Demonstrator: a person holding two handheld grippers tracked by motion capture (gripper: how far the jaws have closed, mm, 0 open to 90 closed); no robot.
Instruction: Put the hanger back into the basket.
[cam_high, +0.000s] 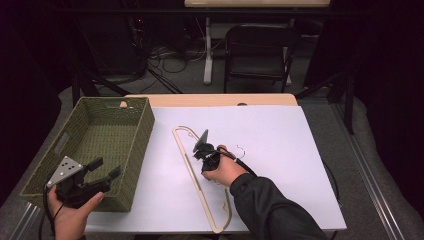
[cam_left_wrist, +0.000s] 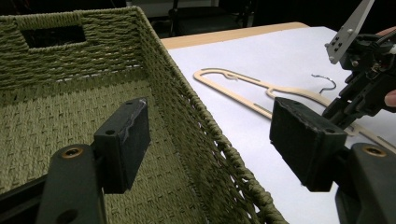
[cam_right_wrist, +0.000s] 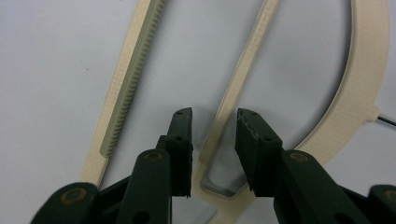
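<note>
White table (cam_high: 280, 150): right gripper (cam_right_wrist: 214, 122) jaws straddle hanger (cam_right_wrist: 233, 93) bar, parted.

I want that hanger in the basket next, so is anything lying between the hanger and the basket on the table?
Nothing visible. The white tabletop between the wooden hanger and the green woven basket is bare. The right gripper already straddles a hanger bar, jaws open. The left gripper hovers open over the basket's near corner.

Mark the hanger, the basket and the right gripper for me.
hanger (cam_high: 186, 152): high view, on its long ridged bar.
basket (cam_high: 142, 134): high view, on its right wall.
right gripper (cam_right_wrist: 214, 135): right gripper view, between its open fingers.
</note>
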